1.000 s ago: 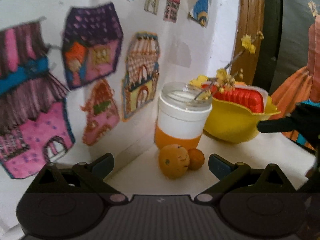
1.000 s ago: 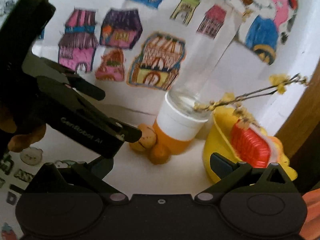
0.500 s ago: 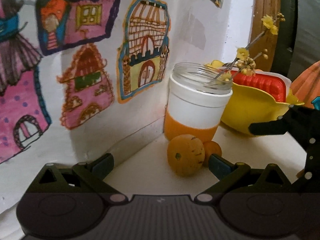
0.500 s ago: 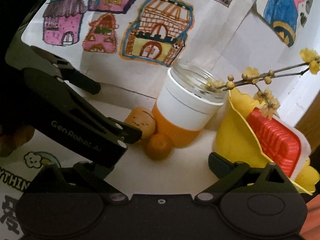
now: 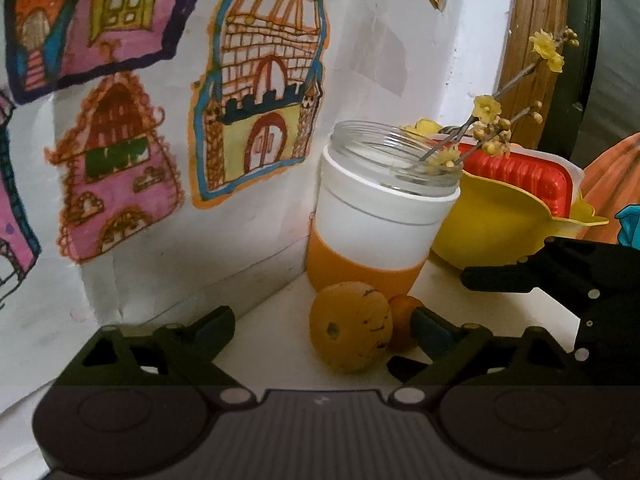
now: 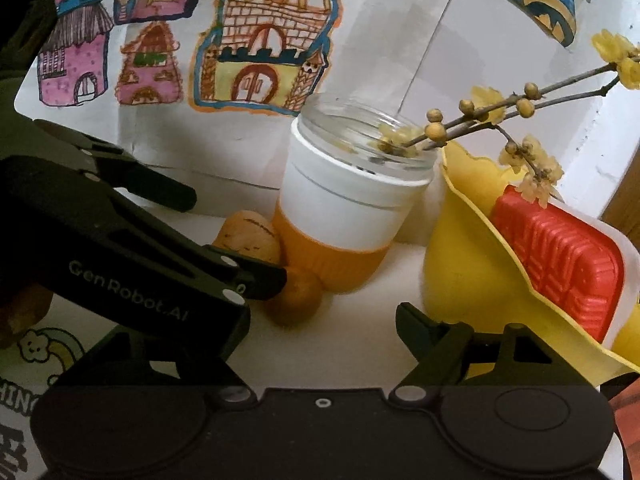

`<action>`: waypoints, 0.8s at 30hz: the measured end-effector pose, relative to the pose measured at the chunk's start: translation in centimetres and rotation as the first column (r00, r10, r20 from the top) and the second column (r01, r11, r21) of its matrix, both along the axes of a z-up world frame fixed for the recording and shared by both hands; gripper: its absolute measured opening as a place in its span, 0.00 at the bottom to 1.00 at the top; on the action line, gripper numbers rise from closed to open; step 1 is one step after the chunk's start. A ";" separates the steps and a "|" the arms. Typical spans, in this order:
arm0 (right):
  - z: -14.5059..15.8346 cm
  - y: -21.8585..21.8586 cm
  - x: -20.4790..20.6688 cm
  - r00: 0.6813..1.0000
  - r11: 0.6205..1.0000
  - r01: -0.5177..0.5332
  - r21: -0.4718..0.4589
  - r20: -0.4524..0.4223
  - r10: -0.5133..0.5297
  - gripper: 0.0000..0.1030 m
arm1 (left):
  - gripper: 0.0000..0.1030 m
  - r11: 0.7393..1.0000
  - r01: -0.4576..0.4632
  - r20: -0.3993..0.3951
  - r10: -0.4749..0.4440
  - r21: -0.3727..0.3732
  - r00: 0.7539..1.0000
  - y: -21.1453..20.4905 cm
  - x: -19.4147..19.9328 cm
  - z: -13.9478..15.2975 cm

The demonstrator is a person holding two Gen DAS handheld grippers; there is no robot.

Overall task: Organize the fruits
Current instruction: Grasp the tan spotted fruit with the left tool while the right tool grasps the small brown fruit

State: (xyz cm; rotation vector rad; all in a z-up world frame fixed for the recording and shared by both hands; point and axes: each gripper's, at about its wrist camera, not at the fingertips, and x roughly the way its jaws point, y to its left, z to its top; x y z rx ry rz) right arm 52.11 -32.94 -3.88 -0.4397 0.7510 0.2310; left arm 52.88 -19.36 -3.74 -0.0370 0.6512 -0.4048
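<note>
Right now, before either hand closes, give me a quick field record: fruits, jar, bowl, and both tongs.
large fruit: speckled orange fruit on the white surface, in front of the jar
small fruit: small orange touching the large one
jar: glass jar, orange sleeve, holds a flowering twig
bowl: yellow bowl beside the jar, holds a red tray
left tongs: closing around the large fruit, not gripping
right tongs: closing, nothing held

Home, likely child's corner: hand-drawn house pictures taped on white wall; jar holding flowering twig; yellow bowl; cartoon-printed sheet on worktop.
</note>
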 end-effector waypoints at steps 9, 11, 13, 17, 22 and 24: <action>-0.6 0.4 0.3 0.999 1.000 -0.010 0.009 0.031 0.010 0.56 | 0.87 0.999 0.020 -0.032 -0.021 -0.040 0.999 0.2 0.8 0.1; -0.6 0.5 0.3 0.999 1.000 -0.015 0.016 0.034 0.014 0.50 | 0.85 0.998 0.029 -0.035 -0.031 -0.051 0.999 0.2 0.8 0.1; -0.7 0.7 0.2 0.999 1.000 -0.023 0.017 0.036 0.023 0.43 | 0.81 0.997 0.044 -0.039 -0.046 -0.067 0.998 0.3 0.8 0.1; -1.0 1.4 -0.2 0.999 0.999 -0.035 0.025 0.036 0.034 0.36 | 0.72 0.994 0.071 -0.037 -0.074 -0.086 0.997 0.3 0.7 0.0; -1.3 1.6 0.2 0.999 0.999 -0.029 0.037 0.039 0.028 0.34 | 0.67 0.992 0.084 -0.033 -0.088 -0.094 0.996 0.4 0.4 0.1; -1.4 1.6 0.2 0.999 0.999 -0.030 0.040 0.041 0.029 0.33 | 0.65 0.991 0.085 -0.035 -0.089 -0.105 0.995 0.7 0.3 0.1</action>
